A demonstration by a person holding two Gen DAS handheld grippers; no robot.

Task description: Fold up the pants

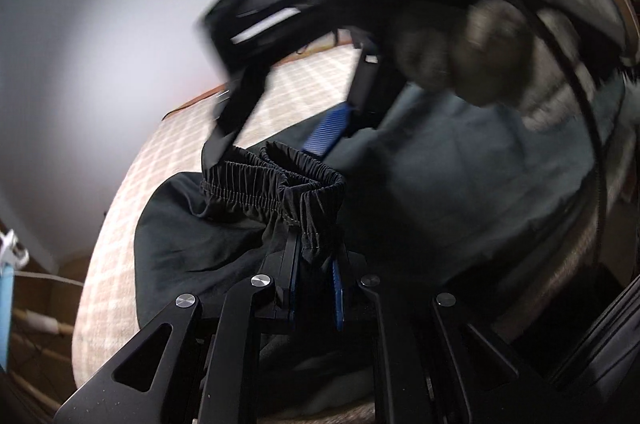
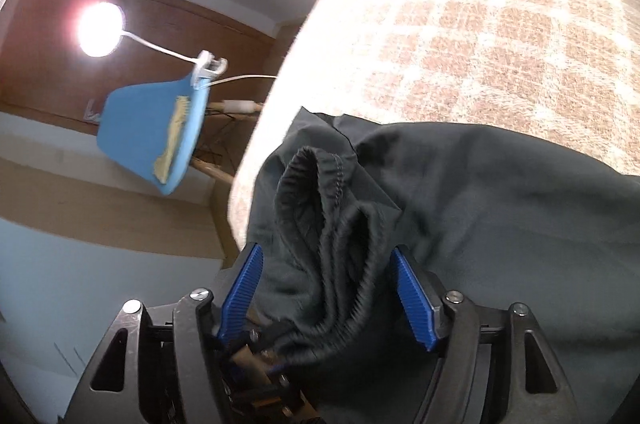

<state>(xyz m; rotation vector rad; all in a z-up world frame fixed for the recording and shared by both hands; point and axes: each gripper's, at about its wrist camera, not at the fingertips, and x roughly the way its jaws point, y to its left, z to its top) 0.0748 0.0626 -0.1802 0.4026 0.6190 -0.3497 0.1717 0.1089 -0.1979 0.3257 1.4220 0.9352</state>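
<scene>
Right gripper (image 2: 328, 288) fingers apart astride pants (image 2: 500, 200) waistband.

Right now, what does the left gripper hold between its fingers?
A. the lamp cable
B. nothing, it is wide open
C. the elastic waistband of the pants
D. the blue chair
C: in the left wrist view the left gripper is shut on the gathered elastic waistband of the dark pants, and the fabric rises from between its blue pads.
</scene>
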